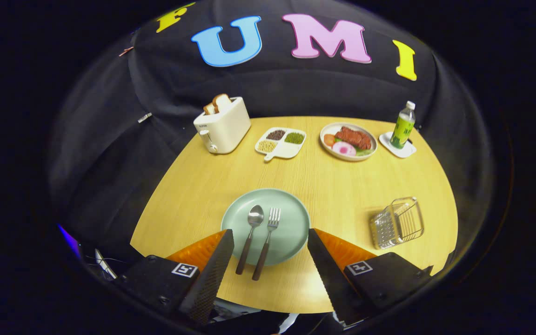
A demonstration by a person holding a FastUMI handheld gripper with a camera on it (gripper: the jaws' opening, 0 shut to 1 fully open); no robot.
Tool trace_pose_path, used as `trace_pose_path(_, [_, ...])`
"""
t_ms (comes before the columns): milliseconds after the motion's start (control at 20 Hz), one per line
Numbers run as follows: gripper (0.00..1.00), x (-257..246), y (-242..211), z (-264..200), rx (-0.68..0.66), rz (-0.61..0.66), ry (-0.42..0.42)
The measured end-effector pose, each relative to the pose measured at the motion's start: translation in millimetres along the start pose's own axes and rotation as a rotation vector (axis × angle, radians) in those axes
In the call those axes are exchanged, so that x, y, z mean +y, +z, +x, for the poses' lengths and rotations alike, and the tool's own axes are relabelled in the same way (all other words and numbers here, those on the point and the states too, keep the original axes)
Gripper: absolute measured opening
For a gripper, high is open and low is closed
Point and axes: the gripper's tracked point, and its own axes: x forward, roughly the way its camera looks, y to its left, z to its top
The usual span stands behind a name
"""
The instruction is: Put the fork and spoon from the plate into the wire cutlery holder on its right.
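A pale green plate (291, 232) sits on the wooden table near its front edge. On it lie a spoon (249, 237) and, to its right, a fork (266, 242), side by side with dark handles pointing toward me. The wire cutlery holder (397, 223) stands to the plate's right. My gripper (270, 235) hovers above the near side of the plate, open wide, with both handles showing between its fingers and nothing held.
At the back of the table stand a white toaster (224, 124) with bread, a divided dish (281, 142) of beans, a bowl of food (348, 141) and a green bottle (403, 125) on a white coaster. The table's front edge lies just below the fingers.
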Motion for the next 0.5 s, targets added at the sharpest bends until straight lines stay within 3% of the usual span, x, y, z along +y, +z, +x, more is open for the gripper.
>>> trace_pose_path(500, [1.00, -17.1, -63.3, 88.3, 0.249, -0.072, -0.122])
